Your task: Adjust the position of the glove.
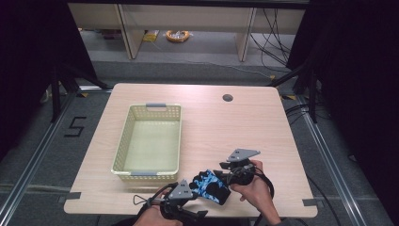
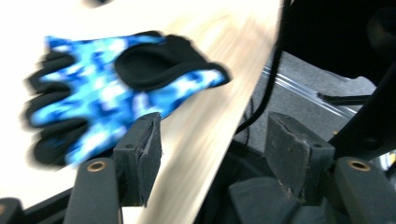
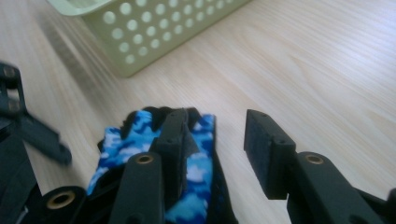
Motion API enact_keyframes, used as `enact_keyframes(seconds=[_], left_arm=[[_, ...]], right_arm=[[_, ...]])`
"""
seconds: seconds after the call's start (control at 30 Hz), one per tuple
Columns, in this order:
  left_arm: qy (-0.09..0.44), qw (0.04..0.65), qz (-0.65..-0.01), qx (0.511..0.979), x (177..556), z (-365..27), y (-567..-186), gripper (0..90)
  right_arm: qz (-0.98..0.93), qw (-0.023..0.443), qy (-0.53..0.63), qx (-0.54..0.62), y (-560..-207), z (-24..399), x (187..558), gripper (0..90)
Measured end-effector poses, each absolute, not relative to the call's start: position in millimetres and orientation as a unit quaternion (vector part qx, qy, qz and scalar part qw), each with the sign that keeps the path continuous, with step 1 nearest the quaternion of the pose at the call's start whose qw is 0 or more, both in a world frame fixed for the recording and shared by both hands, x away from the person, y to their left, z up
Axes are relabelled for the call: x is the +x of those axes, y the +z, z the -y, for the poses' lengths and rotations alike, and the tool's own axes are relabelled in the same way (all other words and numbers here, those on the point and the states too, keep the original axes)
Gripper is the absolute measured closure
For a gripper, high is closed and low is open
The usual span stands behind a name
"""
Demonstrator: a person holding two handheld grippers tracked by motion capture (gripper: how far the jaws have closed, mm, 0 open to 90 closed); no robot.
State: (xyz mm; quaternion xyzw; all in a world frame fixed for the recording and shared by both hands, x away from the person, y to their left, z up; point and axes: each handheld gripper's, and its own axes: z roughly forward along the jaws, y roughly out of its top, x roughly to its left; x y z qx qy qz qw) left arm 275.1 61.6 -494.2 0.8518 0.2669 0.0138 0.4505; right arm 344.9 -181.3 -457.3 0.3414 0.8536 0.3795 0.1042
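While both sets of fingers stand apart with nothing clamped between them, the blue-and-black camouflage fabric glove (image 1: 211, 185) lies loose on the pale wood-grain counter (image 1: 226, 127), at the lower middle of the high view, between the left gripper (image 1: 187, 188) and the right gripper (image 1: 225, 176). It sits near the counter's front edge, just beyond the near right corner of the pale green perforated plastic basket (image 1: 123, 146).

In the left gripper view the glove (image 2: 112, 93) is at the upper left, ahead of the left-hand finger (image 2: 138, 156) and not between the two, so closing now would likely catch nothing or only nip a fingertip of cloth. In the right gripper view the glove (image 3: 154, 154) lies under and behind the left-hand finger (image 3: 175, 140); that finger could drag or bunch the soft fabric. Being limp and close to the edge, a nudged glove might slide off the counter, or a shallow pinch might let it drop short of the basket (image 3: 154, 28).
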Motion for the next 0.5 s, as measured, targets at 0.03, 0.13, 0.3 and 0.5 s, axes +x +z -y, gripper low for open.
enact_keyframes(seconds=[0.03,0.13,0.3,0.5], left_arm=[[0.041,0.444,-0.275,0.852,279,-68,-496,34.5],[0.053,0.436,-0.281,0.853,285,-73,-497,34.5],[0.078,0.409,-0.269,0.868,300,-78,-501,36.7],[0.064,0.407,-0.266,0.871,303,-75,-505,44.7]], right_arm=[[-0.849,0.11,0.381,0.35,-458,190,338,58.8],[-0.852,0.104,0.363,0.362,-461,202,323,58.8],[-0.851,0.102,0.351,0.378,-476,216,303,60.5],[-0.857,0.08,0.331,0.387,-487,219,294,63.0]])
